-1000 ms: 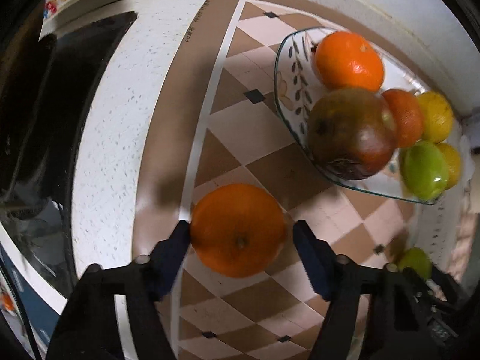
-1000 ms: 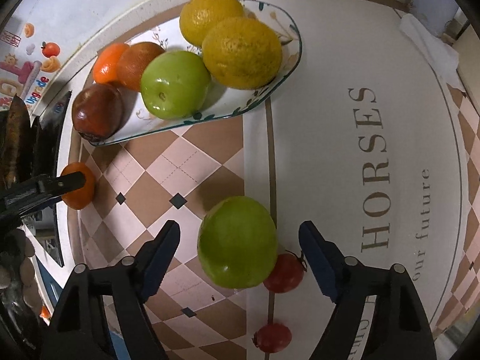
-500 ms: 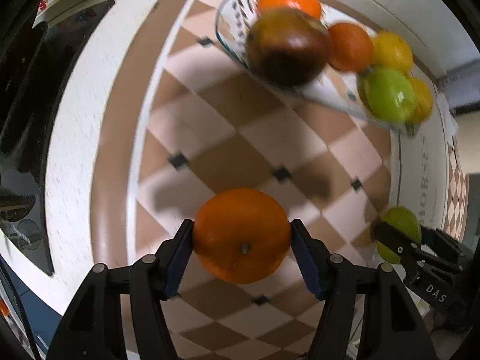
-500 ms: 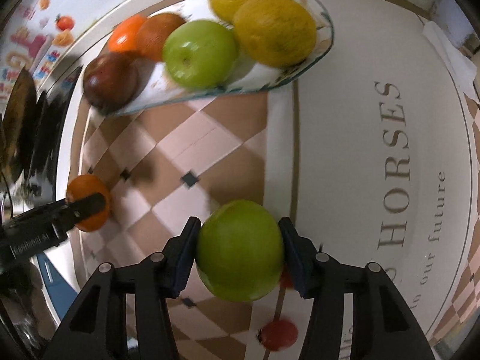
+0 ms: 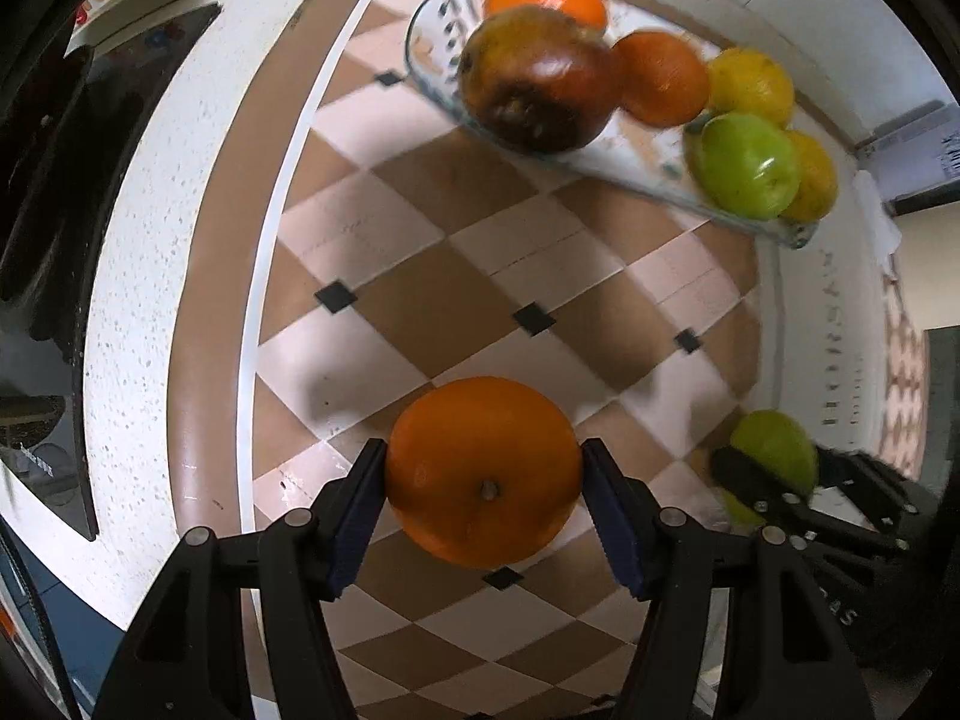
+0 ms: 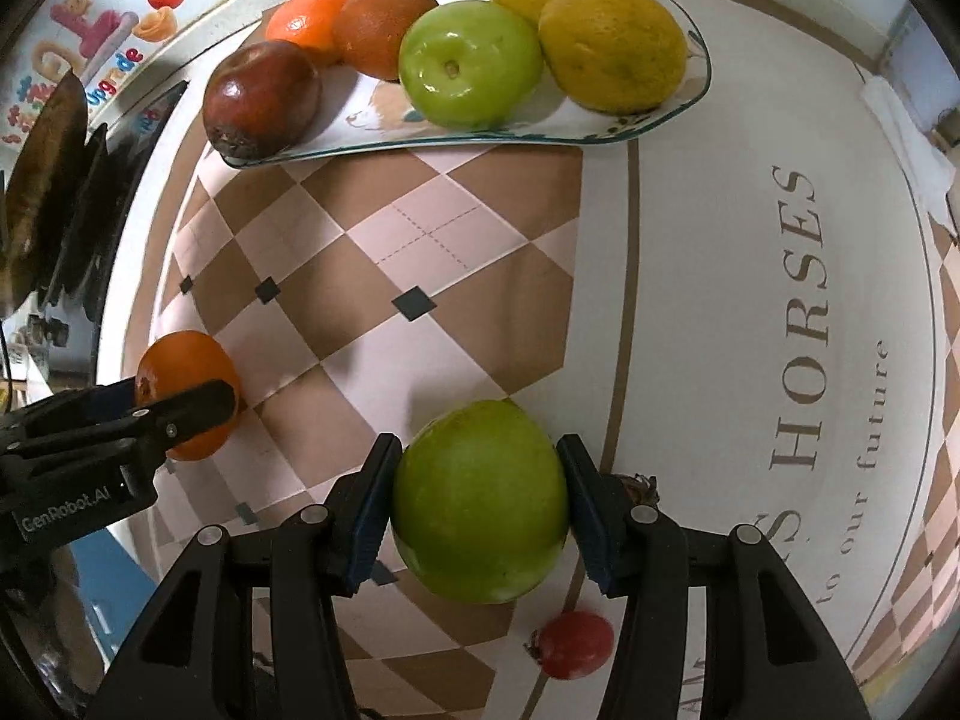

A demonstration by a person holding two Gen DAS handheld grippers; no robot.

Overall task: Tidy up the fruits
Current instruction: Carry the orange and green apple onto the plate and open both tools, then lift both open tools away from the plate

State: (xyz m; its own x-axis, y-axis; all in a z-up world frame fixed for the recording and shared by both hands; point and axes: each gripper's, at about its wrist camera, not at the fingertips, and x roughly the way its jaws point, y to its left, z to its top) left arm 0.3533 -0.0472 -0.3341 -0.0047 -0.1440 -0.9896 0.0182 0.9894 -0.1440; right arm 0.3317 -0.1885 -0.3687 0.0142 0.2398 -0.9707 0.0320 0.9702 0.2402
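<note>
My left claw is clamped on the orange, my right claw on the green apple. I should carry both level to the glass plate and release into free spots, avoiding fruit there.

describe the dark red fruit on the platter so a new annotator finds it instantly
Find the long glass platter at the far side of the checkered tablecloth. The dark red fruit sits at its left end, beside two oranges. It is the only maroon, glossy piece; the others are orange, green or yellow.
</note>
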